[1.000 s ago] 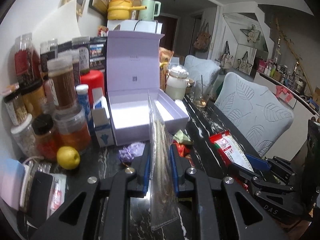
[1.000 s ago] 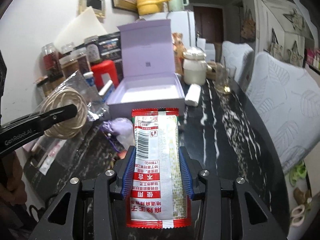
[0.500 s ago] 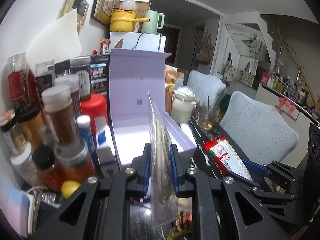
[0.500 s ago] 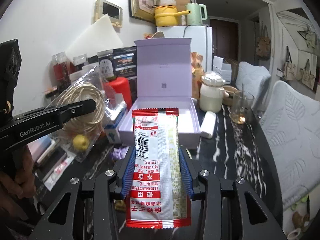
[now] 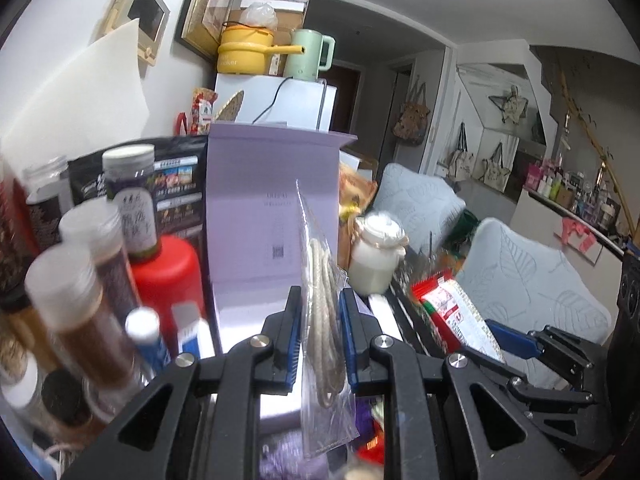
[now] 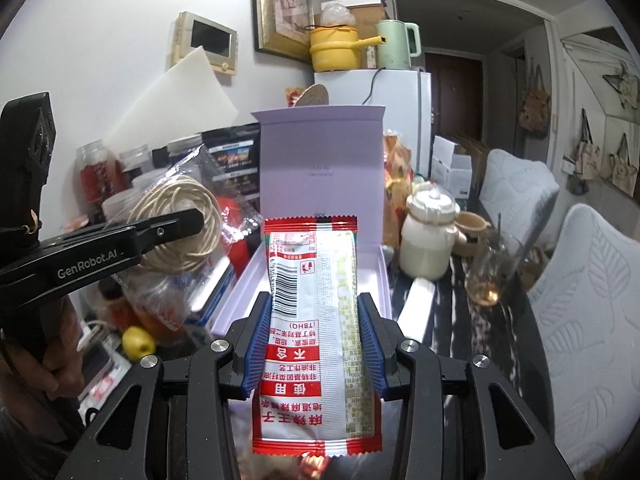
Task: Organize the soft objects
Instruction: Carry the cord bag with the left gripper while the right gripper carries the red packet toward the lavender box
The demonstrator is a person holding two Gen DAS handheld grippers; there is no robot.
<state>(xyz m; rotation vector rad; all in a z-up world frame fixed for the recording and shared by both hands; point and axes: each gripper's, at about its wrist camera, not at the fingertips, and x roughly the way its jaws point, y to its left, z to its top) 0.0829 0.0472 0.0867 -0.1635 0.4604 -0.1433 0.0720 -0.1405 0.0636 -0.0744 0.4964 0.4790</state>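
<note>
Now, left tongs (image 5: pixel 320 312) clamped on clear bagged twine coil (image 5: pixel 322 308), right tongs (image 6: pixel 316 320) gripping red-white snack packet (image 6: pixel 316 328).

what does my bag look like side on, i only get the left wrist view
Observer: The bag is clear and holds a cord wound in a round coil. The left gripper is clamped across it.
Operator: is the right one holding its packet ok
Observer: Yes. The right gripper pinches the packet by both long edges, barcode side up.
Operator: anything under my bag
Observer: A lemon sits among the clutter below it.
</note>
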